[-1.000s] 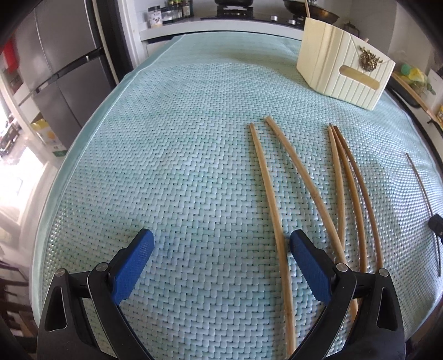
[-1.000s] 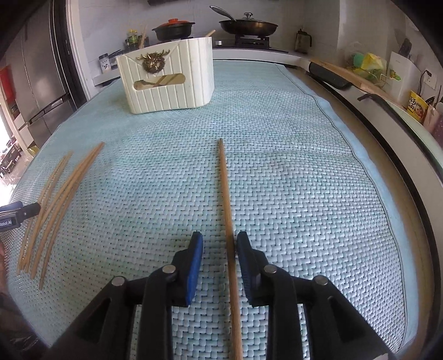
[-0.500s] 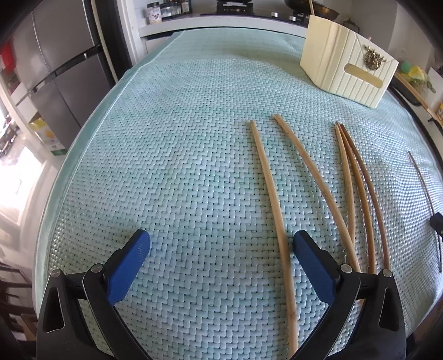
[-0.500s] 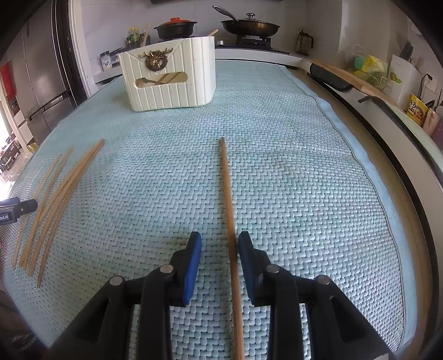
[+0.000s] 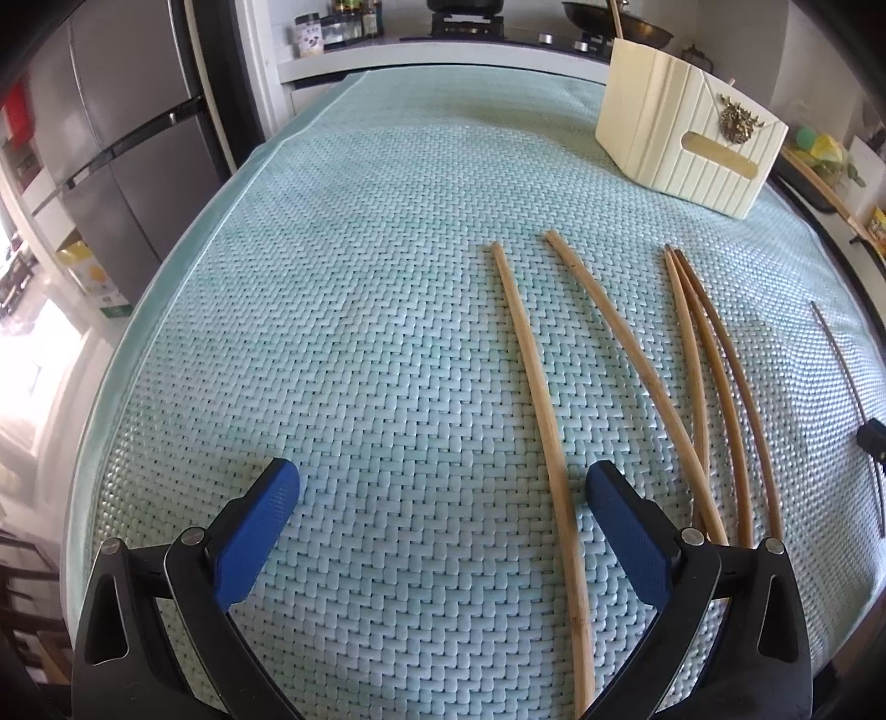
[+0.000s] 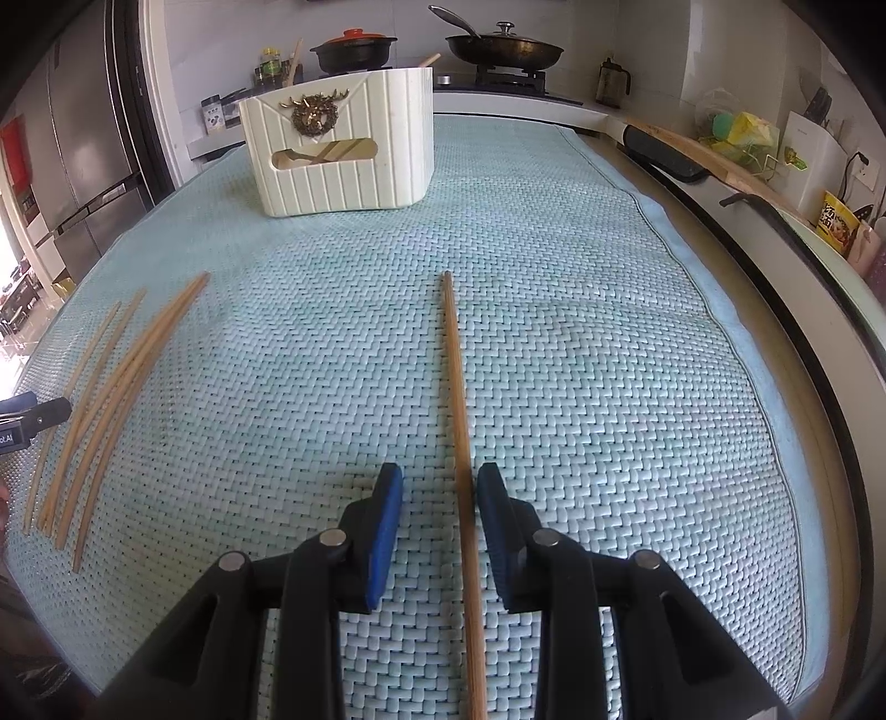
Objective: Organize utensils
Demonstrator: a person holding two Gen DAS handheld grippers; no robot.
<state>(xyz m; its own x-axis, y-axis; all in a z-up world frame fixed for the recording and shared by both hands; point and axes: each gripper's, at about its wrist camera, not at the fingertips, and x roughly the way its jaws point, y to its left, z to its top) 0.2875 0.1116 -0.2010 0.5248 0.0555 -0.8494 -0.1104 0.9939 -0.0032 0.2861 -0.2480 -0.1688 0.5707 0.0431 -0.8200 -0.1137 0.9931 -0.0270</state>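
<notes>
Chopstick: a single one (image 6: 457, 421) lies flat on the mat (image 6: 609, 387), running away from the camera toward the holder (image 6: 338, 160), between the right gripper's (image 6: 440, 487) pads.
Right gripper: narrow gap; the stick sits close to the right pad, clear of the left one; not pinched as far as the view shows.
Other chopsticks: five (image 5: 692, 387) lie loose on the mat to the left, two fanned apart, three bunched and crossing.
Left gripper: (image 5: 443, 487) wide, nothing held; its right pad is just beside the leftmost stick (image 5: 542, 432).
Holder: cream box at the mat's far end, well apart from all sticks; utensils show through its slot.
Risk: the off-centre stick may roll or pivot as the pads close, since it is thin and flat on the weave; gripped near one end, it would likely droop or swing when lifted.
Risk, left: a grab into the bunch may catch two sticks.
Surroundings: stove with pans (image 6: 504, 50), fridge (image 5: 127, 138).
Path: mat bare between stick and holder.
</notes>
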